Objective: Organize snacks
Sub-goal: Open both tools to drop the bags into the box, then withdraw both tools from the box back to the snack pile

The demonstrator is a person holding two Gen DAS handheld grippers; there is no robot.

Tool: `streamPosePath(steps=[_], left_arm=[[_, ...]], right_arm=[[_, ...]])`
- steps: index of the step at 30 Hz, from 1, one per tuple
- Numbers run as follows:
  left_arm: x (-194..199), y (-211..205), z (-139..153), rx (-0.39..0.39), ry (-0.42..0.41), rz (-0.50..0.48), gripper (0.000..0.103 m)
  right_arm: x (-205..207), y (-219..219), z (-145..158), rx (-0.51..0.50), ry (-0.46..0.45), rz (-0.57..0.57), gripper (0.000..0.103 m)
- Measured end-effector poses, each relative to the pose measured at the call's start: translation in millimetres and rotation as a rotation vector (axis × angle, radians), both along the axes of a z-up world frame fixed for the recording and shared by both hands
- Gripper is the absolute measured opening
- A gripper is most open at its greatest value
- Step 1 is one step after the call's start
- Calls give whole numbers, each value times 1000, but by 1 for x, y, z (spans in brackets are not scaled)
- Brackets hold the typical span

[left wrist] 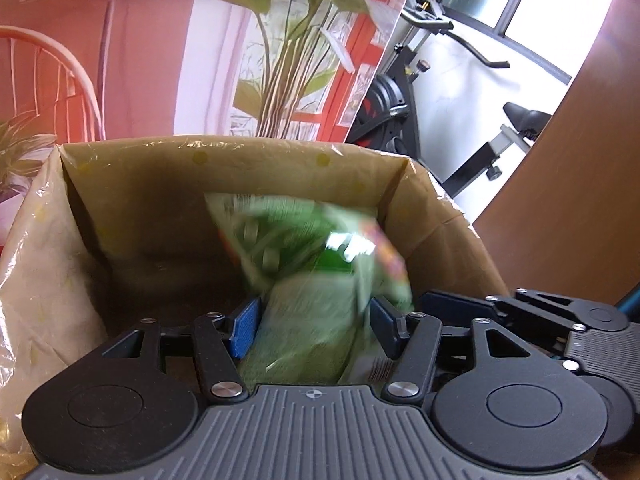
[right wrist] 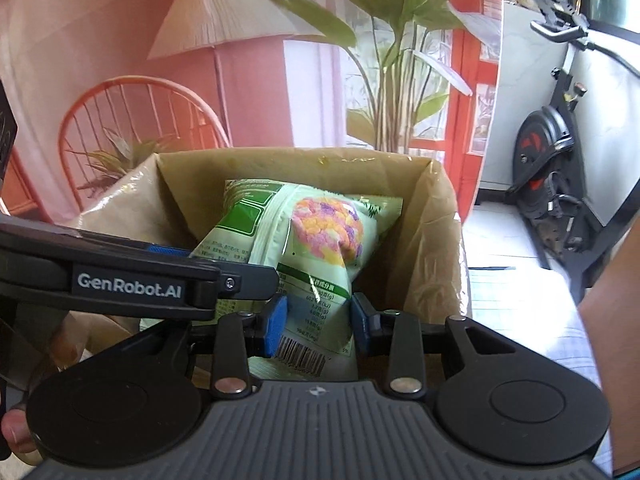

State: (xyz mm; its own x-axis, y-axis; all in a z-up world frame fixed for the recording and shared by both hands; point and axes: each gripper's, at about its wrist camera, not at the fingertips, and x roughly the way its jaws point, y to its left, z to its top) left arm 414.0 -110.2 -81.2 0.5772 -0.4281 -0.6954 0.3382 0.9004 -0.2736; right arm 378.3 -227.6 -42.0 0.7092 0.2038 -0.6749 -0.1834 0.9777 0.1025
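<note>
A green snack bag (right wrist: 304, 248) with a picture of a pink and yellow puffed cake stands tilted inside an open cardboard box (right wrist: 436, 208). My right gripper (right wrist: 319, 320) is shut on the bag's lower end, near its barcode. In the left wrist view the same bag (left wrist: 308, 264) is blurred and sits between the blue pads of my left gripper (left wrist: 316, 326), which stand apart around it, open. The box's far wall (left wrist: 240, 168) rises behind the bag. The left gripper also shows in the right wrist view (right wrist: 132, 280), at the left beside the bag.
The box is lined with clear tape or film on its left flap (left wrist: 36, 264). Behind it stand a backdrop with a potted plant (right wrist: 392, 80), a lamp and a chair. An exercise bike (right wrist: 560, 152) stands at the right. A brown surface (left wrist: 580, 200) lies right of the box.
</note>
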Motion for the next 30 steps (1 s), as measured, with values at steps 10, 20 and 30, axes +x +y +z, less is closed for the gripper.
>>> streamPosePath(steps=[10, 20, 30], left_arm=[[-17, 7, 24, -7, -74, 5, 74], [-65, 28, 79, 3, -222, 25, 74], [-141, 74, 118, 45, -332, 70, 75]], right_arm=[[-15, -8, 12, 15, -28, -36, 40], [-55, -2, 46, 38, -105, -45, 40], [-113, 12, 79, 93, -175, -30, 40]])
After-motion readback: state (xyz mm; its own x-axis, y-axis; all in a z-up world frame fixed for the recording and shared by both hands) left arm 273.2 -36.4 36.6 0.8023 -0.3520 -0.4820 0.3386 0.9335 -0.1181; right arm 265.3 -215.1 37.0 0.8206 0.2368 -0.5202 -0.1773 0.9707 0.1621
